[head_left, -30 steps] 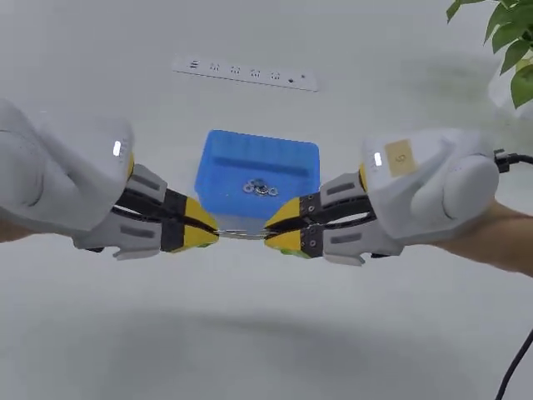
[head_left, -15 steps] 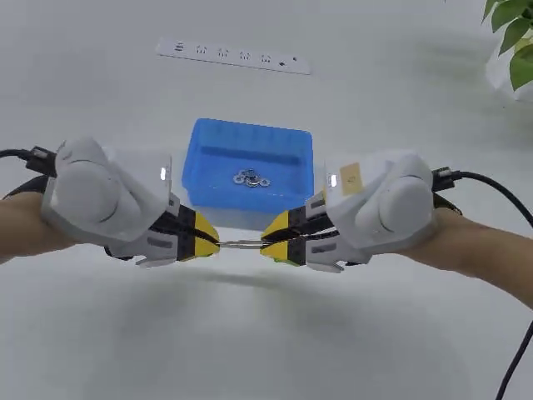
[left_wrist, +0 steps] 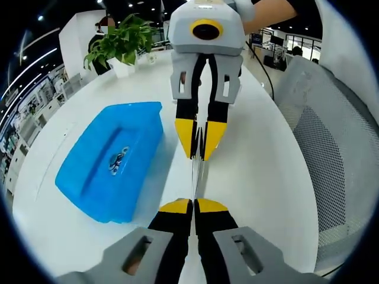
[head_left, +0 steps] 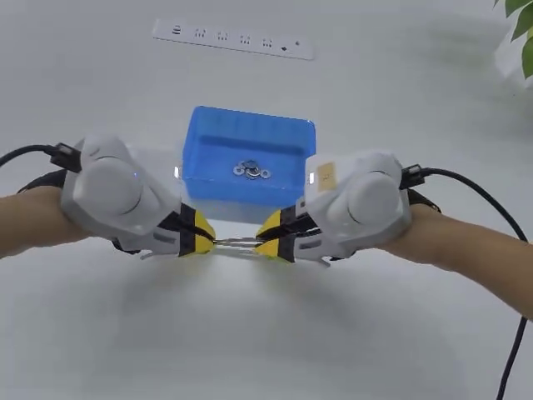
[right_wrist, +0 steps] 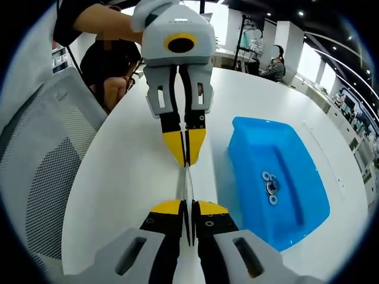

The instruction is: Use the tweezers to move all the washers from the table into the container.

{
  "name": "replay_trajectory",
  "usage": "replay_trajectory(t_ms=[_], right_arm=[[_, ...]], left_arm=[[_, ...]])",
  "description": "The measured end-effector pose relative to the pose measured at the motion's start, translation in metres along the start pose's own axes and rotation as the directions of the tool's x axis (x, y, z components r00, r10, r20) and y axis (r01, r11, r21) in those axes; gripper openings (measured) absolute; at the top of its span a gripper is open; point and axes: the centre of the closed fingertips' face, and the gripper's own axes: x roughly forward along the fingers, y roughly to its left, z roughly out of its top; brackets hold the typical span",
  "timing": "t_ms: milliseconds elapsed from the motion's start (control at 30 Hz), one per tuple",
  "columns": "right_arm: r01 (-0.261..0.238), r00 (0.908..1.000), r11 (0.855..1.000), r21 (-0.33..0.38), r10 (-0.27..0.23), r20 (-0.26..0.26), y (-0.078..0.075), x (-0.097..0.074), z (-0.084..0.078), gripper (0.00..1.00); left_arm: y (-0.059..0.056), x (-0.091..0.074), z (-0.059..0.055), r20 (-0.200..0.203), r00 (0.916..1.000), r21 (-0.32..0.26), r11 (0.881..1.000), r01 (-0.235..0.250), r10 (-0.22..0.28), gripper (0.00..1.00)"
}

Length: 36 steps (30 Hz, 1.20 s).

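The left tongs [head_left: 208, 240] and right tongs [head_left: 262, 242] each pinch one end of the tweezers [head_left: 236, 242], beside the blue container [head_left: 250, 119] with washers [head_left: 251, 172] inside

Blue container [head_left: 208, 187], silver washers [head_left: 251, 172]

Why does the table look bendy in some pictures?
Left and right gripper views: fisheye lenses curve the table and stretch the blue container. Head view: no bending, a soft shadow on the table, slightly blurred leaves top right.
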Motion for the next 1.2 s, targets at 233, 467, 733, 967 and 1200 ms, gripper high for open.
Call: replay_trajectory(t_ms=[233,467,733,967,1200], right_arm=[[-0.007,0.9998,1.0,-0.011,0.007,-0.02,0.005,0.002,-0.005,0.09],[-0.012,0.9995,1.0,-0.019,0.011,-0.03,0.007,0.004,-0.008,0.1],[0.006,0.9988,0.999,-0.032,-0.008,-0.049,0.005,0.001,-0.009,0.13],[0.014,0.9981,1.0,-0.014,-0.015,-0.06,0.008,-0.003,-0.013,0.18],[0.121,0.9904,0.984,0.132,-0.129,0.05,0.002,-0.027,-0.008,0.3]], left_arm=[[-0.004,0.003,-0.002,-0.01,0.9999,0.001,1.0,0.007,-0.007,0.06],[-0.004,0.005,-0.001,-0.002,0.9999,-0.018,1.0,0.012,-0.012,0.06],[-0.002,0.006,-0.002,-0.004,0.9999,-0.048,0.999,0.01,-0.01,0.08],[-0.003,0.005,-0.002,-0.009,0.9999,-0.058,0.998,0.005,-0.005,0.19],[-0.013,-0.014,-0.014,-0.004,0.9992,-0.137,0.99,-0.041,0.041,0.33]])
